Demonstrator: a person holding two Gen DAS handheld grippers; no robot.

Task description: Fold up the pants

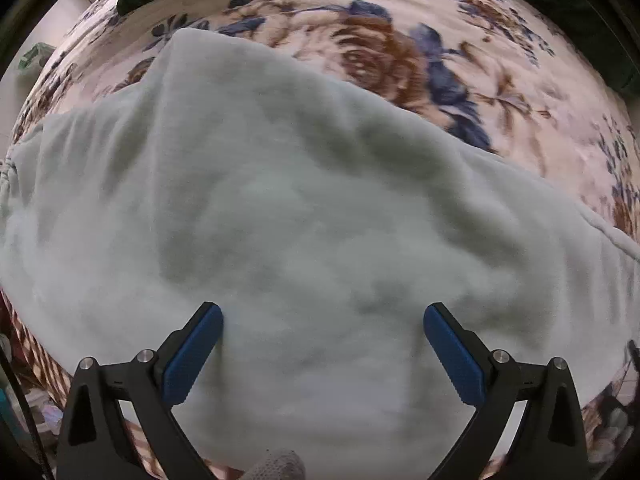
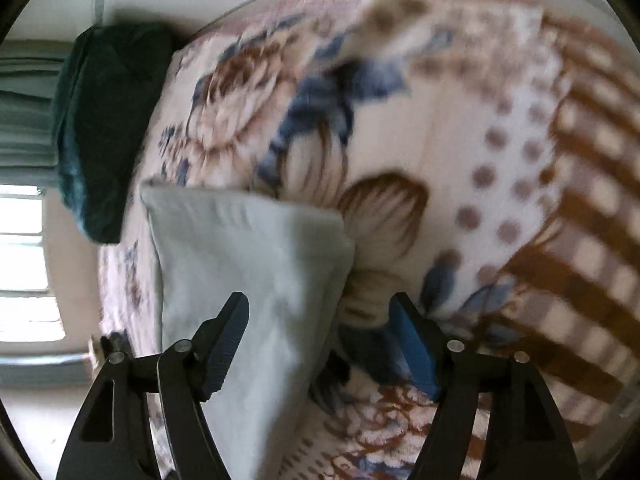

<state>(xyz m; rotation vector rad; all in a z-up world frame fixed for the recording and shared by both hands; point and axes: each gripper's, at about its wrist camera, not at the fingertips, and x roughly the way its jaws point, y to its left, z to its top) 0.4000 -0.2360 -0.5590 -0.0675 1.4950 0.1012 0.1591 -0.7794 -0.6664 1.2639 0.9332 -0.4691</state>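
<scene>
Closest to the left wrist camera, the left gripper (image 1: 323,316) points straight down over the pants (image 1: 280,208), its blue pads (image 1: 194,354) spread wide with nothing pinched between them; pale fabric fills the gap beneath. A bit of a knit-gloved fingertip (image 1: 276,466) shows at 6 o'clock. The pants lie on a floral blanket (image 1: 400,48) covering a bed, and in this view their long axis runs from about 9 o'clock to 3 o'clock, sloping down toward the right, with a raised corner poking up near 11 o'clock.

In the right wrist view, which is blurred, the right gripper (image 2: 320,308) is angled downward with its jaws apart, not clamping anything. The left finger (image 2: 224,344) is over the pants (image 2: 248,256), the right one over bare blanket (image 2: 460,128), and the cloth's edge runs between them. Here a narrower stretch of the pants reaches from 6 o'clock up toward 10 o'clock, ending in a squared-off edge.

The garment is a pale mint grey, soft and fleecy, with gentle rumples and a seam along its right edge.

Farther off, a dark teal pillow (image 2: 108,128) sits at 9 o'clock beyond the pants' far end, with a grey-green curtain (image 2: 24,112) and a bright window (image 2: 24,264) behind.
</scene>
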